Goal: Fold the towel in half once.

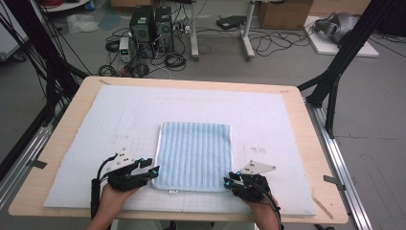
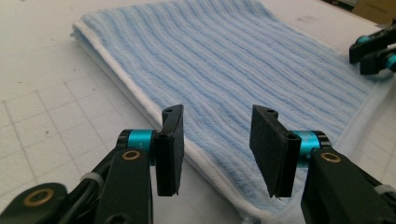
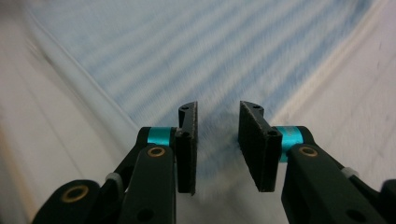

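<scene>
Blue striped towel (image 1: 194,155) flat mid-bench, stripes and long axis running 12 to 6 o'clock, left gripper (image 1: 154,172) at its 7 o'clock corner, fingers (image 2: 170,149) apart, right gripper (image 1: 227,181) at its 5 o'clock corner, fingers (image 3: 187,147) apart, on white mat (image 1: 119,115).

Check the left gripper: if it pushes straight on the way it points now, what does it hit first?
Likely the blue striped towel. The left gripper has its jaws open over the towel's near white-edged corner, so going straight on should meet the cloth first, though its height above the towel is unclear.
</scene>
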